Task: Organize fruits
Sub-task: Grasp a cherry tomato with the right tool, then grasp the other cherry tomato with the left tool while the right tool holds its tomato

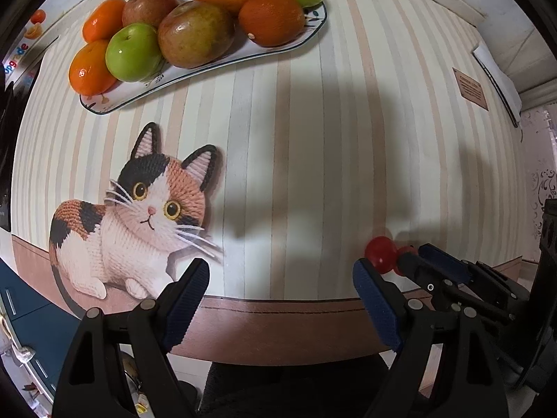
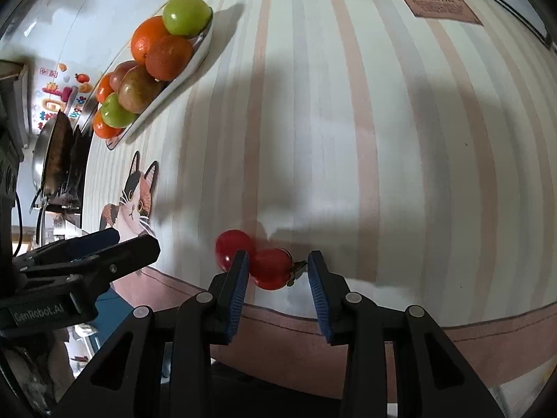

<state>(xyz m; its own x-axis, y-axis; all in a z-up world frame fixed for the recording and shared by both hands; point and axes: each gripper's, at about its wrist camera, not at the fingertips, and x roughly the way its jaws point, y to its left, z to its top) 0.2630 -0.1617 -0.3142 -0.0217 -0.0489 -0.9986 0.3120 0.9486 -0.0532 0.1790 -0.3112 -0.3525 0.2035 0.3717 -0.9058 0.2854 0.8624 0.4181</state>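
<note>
Red fruits: two small, round, glossy red fruits, like cherry tomatoes, lay side by side and touching on the striped cloth near the front edge of the worktop [image 2: 383, 139]. The nearer red fruit [image 2: 271, 268] had a small dry green-brown stalk at its right side; the farther red fruit [image 2: 231, 244] was partly hidden behind the left finger of the right tongs.

Right tongs [image 2: 278, 278]: the blue pads stood apart around the nearer red fruit. The left pad was touching it or just beside it, the right pad was clearly apart from it, so nothing was gripped.

Left tongs [image 1: 282, 299]: wide open with nothing between the pads, over the front edge of the worktop, near the printed cat [image 1: 139, 216] on the cloth.

Plate [image 1: 278, 48]: a long white plate with a dark rim and small leaf drawings, at the far side of the worktop, well apart from the red fruits.

Fruits on the plate: they were piled close together and touching. There were four oranges, one of them the dark orange [image 1: 271, 17], two shiny green apples, one of them the green apple [image 1: 134, 52], and two dull red-green apples, the bigger one being the brownish apple [image 1: 195, 35] in the middle.

Cloth label: a brown label [image 2: 440, 8] was at the far right of the cloth; its text was too small to read.
</note>
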